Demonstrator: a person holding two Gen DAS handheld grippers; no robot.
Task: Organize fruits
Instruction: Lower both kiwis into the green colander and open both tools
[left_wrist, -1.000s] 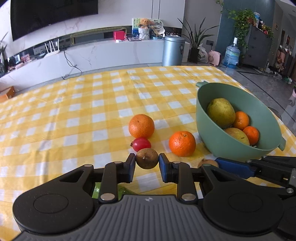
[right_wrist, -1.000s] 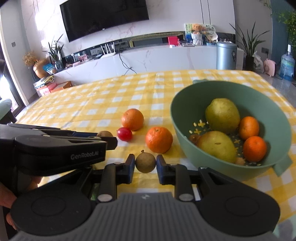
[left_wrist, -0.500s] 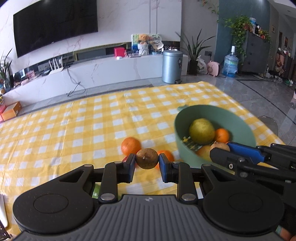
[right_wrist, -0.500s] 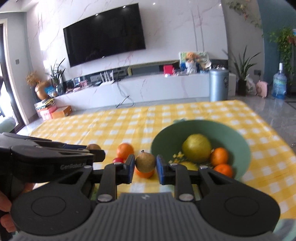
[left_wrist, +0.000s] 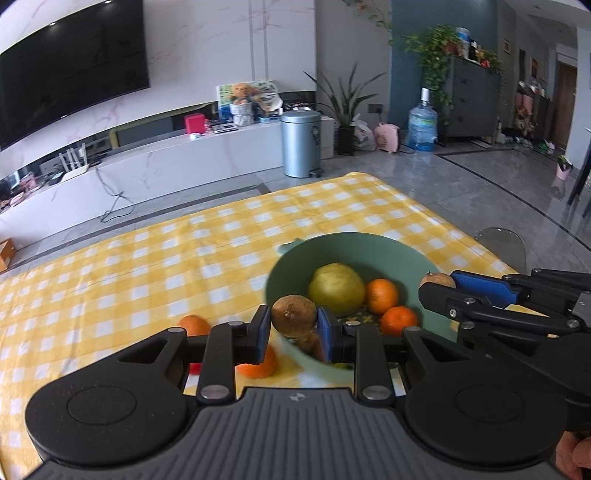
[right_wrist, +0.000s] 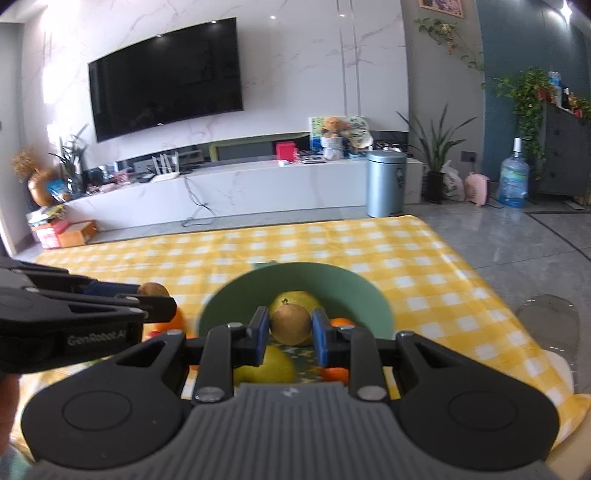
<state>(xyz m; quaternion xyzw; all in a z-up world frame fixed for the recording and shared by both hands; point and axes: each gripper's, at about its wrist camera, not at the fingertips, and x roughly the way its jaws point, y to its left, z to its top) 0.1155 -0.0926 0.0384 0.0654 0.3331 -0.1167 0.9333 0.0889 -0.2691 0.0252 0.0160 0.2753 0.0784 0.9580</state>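
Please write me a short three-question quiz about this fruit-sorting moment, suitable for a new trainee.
1. True or false: the left gripper is shut on a brown fruit.
2. What does the right gripper hold? A) an orange B) a second brown fruit C) nothing
3. Fill in: the green ____ already holds a pear and oranges.

Key
1. True: the fruit sits clamped between the blue pads.
2. B: it is held over the bowl; the left wrist view shows it at the gripper's tip.
3. bowl. More oranges lie outside it on the checked cloth.
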